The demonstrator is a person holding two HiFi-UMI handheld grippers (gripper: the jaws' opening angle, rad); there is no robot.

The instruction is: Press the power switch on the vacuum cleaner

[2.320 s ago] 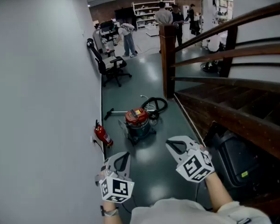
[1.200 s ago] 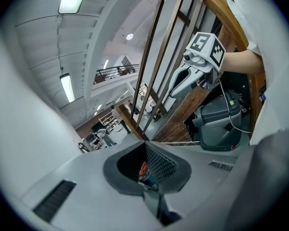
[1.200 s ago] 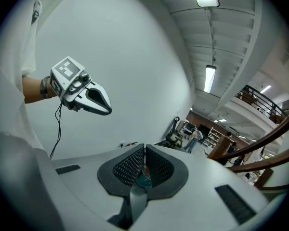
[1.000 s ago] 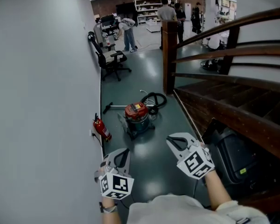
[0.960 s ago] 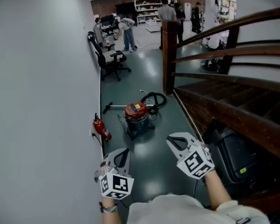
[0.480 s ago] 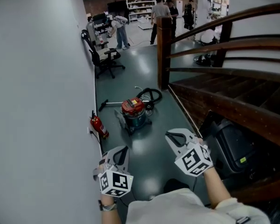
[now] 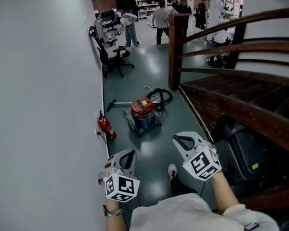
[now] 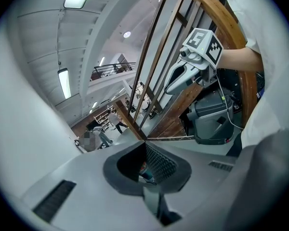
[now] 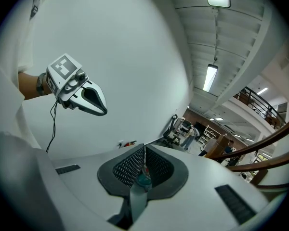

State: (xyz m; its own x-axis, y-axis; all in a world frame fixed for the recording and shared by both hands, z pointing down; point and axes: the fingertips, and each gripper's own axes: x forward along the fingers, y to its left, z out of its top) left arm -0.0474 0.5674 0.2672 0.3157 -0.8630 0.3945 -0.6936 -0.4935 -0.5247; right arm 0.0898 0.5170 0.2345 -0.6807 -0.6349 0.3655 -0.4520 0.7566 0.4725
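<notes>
The vacuum cleaner stands on the dark green floor ahead: a red lid on a teal drum, with a black hose coiled behind it and a wand lying to its left. Both grippers are held in the air well short of it and touch nothing. My left gripper is near the white wall, its jaws shut and empty, and it also appears as the left gripper in the right gripper view. My right gripper is level with it further right, jaws closed together with nothing between them.
A white wall runs along the left, with a red fire extinguisher at its foot. A wooden stair railing and a black bin fill the right. A black office chair and several people are further back. My shoe shows below.
Both grippers have drifted a little forward along the floor toward the vacuum cleaner, still shut. A shoe has come into view at the bottom. People at the back have shifted.
</notes>
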